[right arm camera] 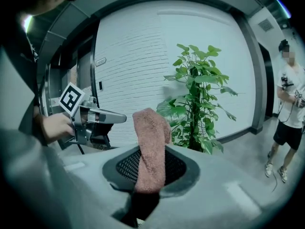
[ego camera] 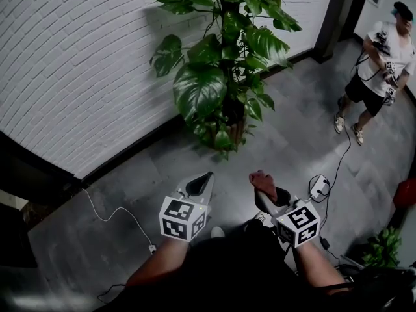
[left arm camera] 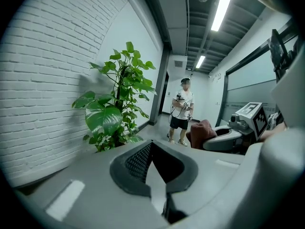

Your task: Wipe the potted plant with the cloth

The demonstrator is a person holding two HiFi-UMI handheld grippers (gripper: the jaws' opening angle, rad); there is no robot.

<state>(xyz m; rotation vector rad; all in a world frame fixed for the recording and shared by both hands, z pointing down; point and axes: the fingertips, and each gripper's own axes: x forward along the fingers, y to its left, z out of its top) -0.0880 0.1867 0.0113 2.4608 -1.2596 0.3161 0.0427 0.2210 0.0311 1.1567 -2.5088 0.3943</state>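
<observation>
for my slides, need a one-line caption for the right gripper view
Right gripper shut on a pinkish-brown terry cloth, facing a tall leafy green potted plant against a white brick wall.

A white brick wall (ego camera: 78, 64) runs along the left side of a corridor, edged at the bottom by a dark skirting strip (ego camera: 140, 146). The floor (ego camera: 292, 155) is grey tile, with a thin white cable (ego camera: 119, 208) lying on it. A dark pillar (ego camera: 333, 18) stands at the wall's far end. Long ceiling lights (left arm camera: 221, 8) glow overhead, and glass panels (left arm camera: 248, 87) line the opposite side.
</observation>
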